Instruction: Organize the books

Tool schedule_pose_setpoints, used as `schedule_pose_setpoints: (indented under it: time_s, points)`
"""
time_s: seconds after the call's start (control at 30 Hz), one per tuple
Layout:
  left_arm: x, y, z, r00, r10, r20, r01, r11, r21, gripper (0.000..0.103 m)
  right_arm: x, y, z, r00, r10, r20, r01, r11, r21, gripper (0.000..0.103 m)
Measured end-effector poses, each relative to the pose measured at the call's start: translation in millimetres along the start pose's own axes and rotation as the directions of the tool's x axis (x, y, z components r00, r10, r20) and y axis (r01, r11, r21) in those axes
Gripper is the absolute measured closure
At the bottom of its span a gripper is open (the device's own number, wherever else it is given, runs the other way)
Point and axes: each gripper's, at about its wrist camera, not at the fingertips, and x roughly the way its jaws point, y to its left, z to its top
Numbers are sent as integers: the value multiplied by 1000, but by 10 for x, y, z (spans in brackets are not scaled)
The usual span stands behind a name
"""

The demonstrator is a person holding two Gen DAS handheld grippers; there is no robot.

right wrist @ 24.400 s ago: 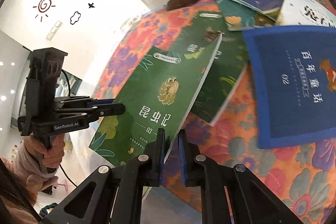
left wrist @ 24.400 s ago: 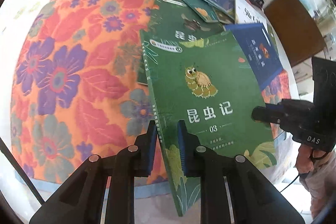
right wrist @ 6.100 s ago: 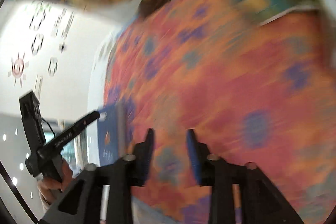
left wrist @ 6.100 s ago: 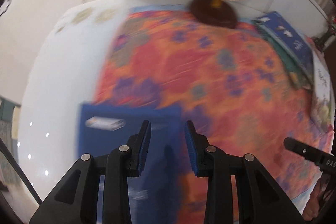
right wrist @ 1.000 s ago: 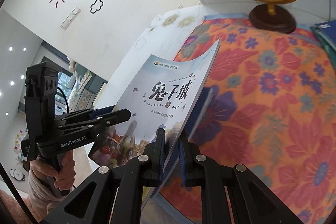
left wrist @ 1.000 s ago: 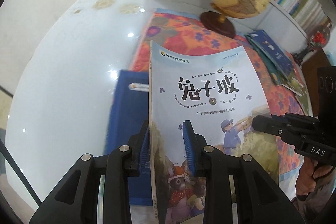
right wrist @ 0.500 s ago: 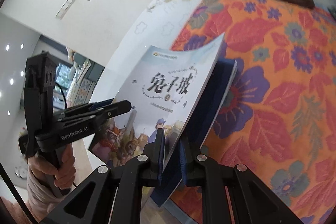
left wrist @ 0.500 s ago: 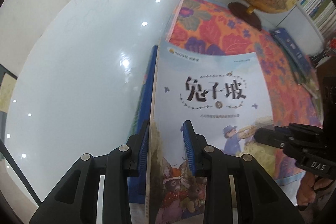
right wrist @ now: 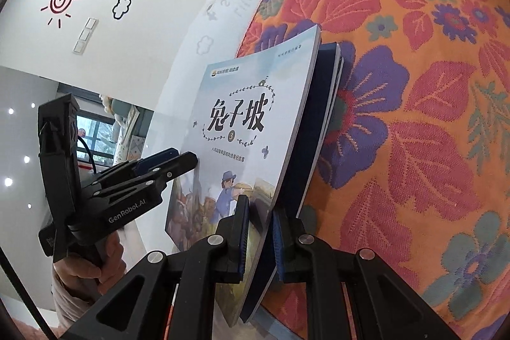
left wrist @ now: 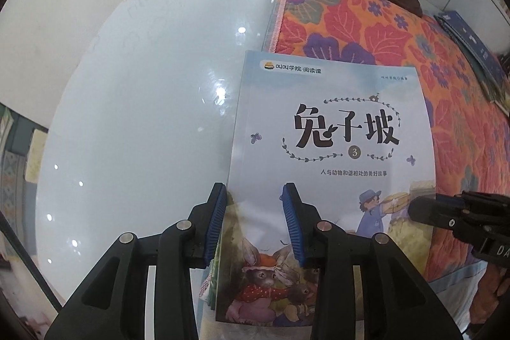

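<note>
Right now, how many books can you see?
3 at least: pale blue rabbit paperback on top, dark navy book under it, blue picture book far right; others probably hidden beneath.

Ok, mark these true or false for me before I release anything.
1. The right gripper is clamped on the pale blue book. True.
2. That book is face down. False: its title and the number 3 face up.
3. A dark blue book lies directly beneath it. True.
4. The stack sits mid-cloth. False: it straddles the floral cloth edge, partly over the glossy white table.
</note>
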Motion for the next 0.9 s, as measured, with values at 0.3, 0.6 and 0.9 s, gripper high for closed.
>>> schedule_pose_setpoints:
  time_s: [0.3,0.6,0.9]
  points:
    - [20,27,30,1000,-12,-18,11,1000,-24,63,-90,-36,-54,999,6,-48,-2,996,91,90]
    - [18,41,19,1000,1,-23,-2,999,-36,61,-127,-121,-169,994,-30,-102,43,991,128,90]
    - [-303,-338,288,998,-10,62,17,993,-114,62,-961,-748,4,999,-4,37,-1,989,146,90]
